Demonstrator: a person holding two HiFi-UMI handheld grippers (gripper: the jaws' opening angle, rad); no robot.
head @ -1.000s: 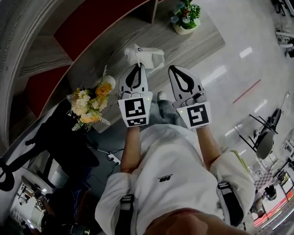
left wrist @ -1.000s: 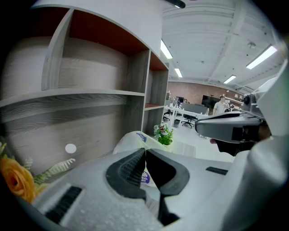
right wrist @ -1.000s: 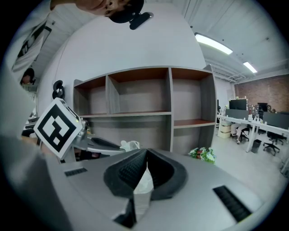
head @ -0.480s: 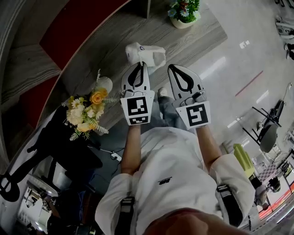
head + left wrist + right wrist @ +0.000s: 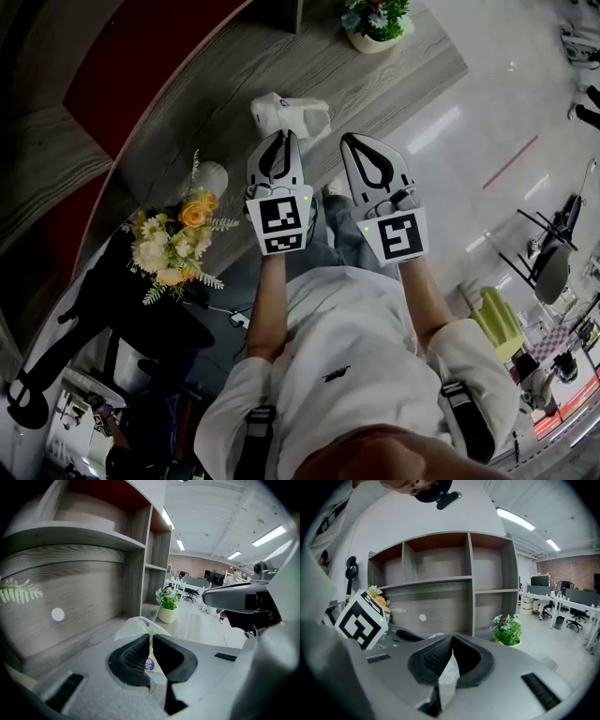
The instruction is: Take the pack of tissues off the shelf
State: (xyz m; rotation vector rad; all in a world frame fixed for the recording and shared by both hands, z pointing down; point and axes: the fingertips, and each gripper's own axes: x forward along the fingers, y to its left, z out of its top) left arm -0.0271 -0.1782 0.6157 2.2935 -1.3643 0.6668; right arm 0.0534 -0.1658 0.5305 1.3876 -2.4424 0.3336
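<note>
A white pack of tissues (image 5: 291,113) lies on the low grey wooden ledge of the shelf (image 5: 220,89). My left gripper (image 5: 279,137) points at its near edge with its jaws shut, and the tips pinch the pack's wrapper. In the left gripper view the pack (image 5: 135,623) rises to a creased peak right at the closed tips of that gripper (image 5: 150,636). My right gripper (image 5: 360,142) hovers just right of the pack, apart from it. Its jaws (image 5: 451,641) are shut with nothing between them. A sliver of white shows behind them.
A potted plant (image 5: 377,22) stands further along the ledge, to the right. A vase of yellow and white flowers (image 5: 178,239) stands at the left near a black chair (image 5: 108,314). Shelf compartments (image 5: 440,557) rise behind the ledge. Shiny floor (image 5: 487,122) lies to the right.
Both grippers stay side by side at the pack with jaws closed. The head view has drifted a little, so the flowers sit lower in the picture.
</note>
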